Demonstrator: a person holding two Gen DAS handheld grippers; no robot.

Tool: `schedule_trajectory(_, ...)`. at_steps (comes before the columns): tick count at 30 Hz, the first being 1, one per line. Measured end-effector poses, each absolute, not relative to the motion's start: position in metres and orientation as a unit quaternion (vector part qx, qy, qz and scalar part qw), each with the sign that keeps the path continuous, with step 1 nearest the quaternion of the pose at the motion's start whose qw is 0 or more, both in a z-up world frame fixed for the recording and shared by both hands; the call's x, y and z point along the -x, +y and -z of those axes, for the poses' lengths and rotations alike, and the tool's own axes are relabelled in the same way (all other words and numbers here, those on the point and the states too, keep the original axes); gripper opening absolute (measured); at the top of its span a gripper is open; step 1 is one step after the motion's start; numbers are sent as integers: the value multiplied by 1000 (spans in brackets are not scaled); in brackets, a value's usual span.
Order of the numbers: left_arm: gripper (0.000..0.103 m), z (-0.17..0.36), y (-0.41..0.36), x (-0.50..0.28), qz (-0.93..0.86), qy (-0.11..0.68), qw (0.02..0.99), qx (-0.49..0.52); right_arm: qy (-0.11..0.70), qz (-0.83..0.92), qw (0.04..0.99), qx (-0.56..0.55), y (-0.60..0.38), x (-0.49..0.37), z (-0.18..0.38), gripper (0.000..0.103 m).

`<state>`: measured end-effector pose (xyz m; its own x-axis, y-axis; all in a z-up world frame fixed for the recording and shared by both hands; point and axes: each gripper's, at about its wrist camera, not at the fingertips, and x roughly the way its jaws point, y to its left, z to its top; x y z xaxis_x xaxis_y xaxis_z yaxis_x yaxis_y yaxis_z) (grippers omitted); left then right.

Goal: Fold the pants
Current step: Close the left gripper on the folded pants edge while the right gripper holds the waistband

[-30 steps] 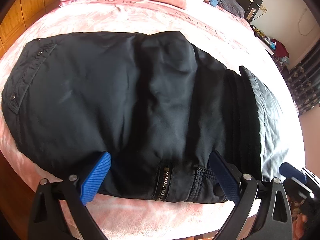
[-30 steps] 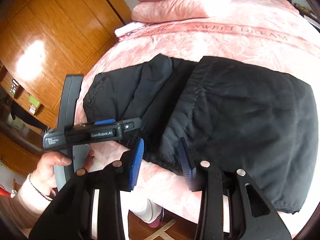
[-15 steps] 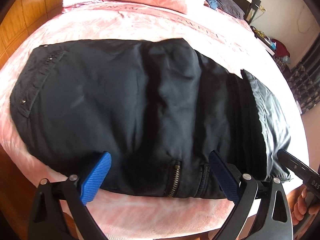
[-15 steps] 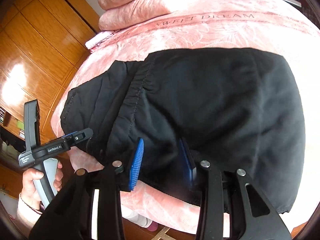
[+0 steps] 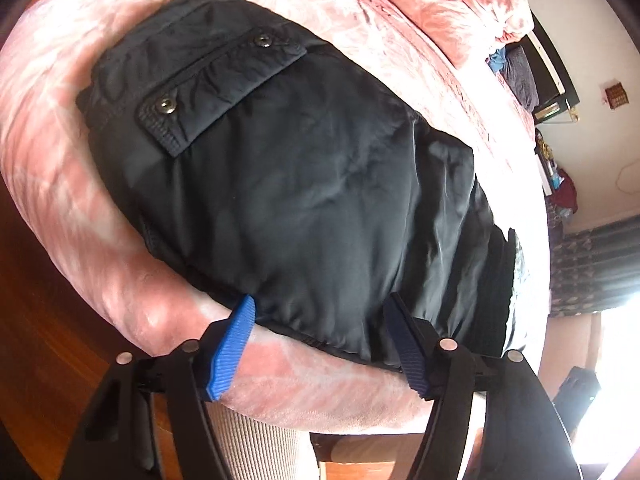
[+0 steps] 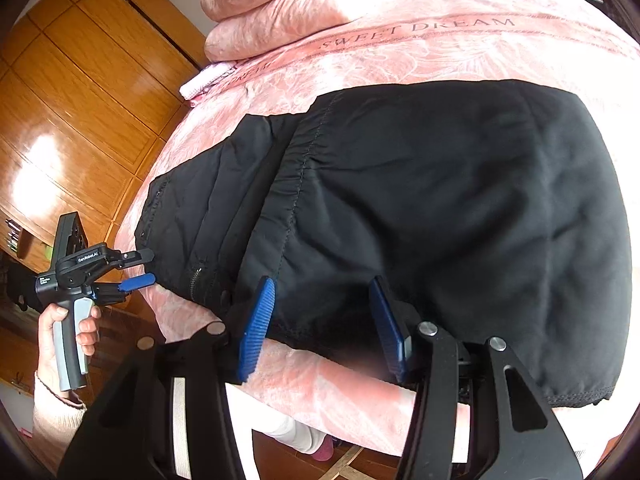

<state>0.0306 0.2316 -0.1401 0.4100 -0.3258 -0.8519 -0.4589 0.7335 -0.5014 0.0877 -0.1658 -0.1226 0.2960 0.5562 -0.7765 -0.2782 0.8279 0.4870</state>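
My left fingers (image 5: 322,344) are closing in around the near hem of the pants (image 5: 304,184) — there's black fabric between the two blue pads, but they aren't pinching it yet, so nothing is actually held on that side. My right fingers (image 6: 326,326) are doing the opposite, spreading apart, with the near edge of the pants sitting in the gap and neither pad pressing on it as far as I can see.

The pants themselves are lying folded in a flattish bundle on the pink bed (image 6: 440,52), close to the edge nearest me, with a bit of bedspread left between the hem and the drop-off. From the left side I can see the pocket flap (image 5: 224,80) with its two metal snaps up at the far left corner of the pants. From the right side there's a gathered seam running across the pants, and a short zipper (image 6: 196,276) down near the hem, left of my right fingers.

Also in the right view — my left hand (image 6: 66,336) wrapped round the grey handle, off the left end of the pants, past the bed's edge. A pink pillow (image 6: 288,4) sits beyond the pants at the far side of the bed, and wooden wardrobe doors (image 6: 80,92) stand off to the left of them.
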Motion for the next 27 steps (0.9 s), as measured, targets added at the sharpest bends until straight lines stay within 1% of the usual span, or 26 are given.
schedule_trajectory(2, 62, 145, 242, -26, -46, 533, 745, 398, 533, -263, 793, -132, -165, -89, 125, 50)
schedule_trajectory(5, 48, 149, 251, -23, -61, 538, 729, 420, 533, -264, 792, -136, -165, -90, 128, 49)
schedule_trajectory(6, 46, 149, 252, -21, -63, 538, 725, 425, 533, -265, 792, -136, -166, -90, 128, 50)
schedule_trajectory(10, 46, 149, 257, -13, -70, 539, 716, 438, 533, -266, 792, -131, -165, -91, 131, 52)
schedule_trajectory(19, 46, 170, 270, -18, -80, 528, 690, 488, 532, -267, 793, -127, -165, -92, 133, 52)
schedule_trajectory(23, 46, 172, 274, -18, -87, 513, 686, 509, 531, -267, 795, -119, -162, -91, 134, 56)
schedule_trajectory(25, 44, 169, 276, -15, -88, 498, 688, 520, 531, -267, 796, -114, -161, -90, 135, 58)
schedule_trajectory(26, 37, 167, 277, -14, -89, 495, 694, 515, 531, -268, 796, -112, -160, -90, 134, 59)
schedule_trajectory(27, 25, 166, 277, -15, -91, 493, 701, 507, 530, -268, 796, -112, -160, -90, 135, 60)
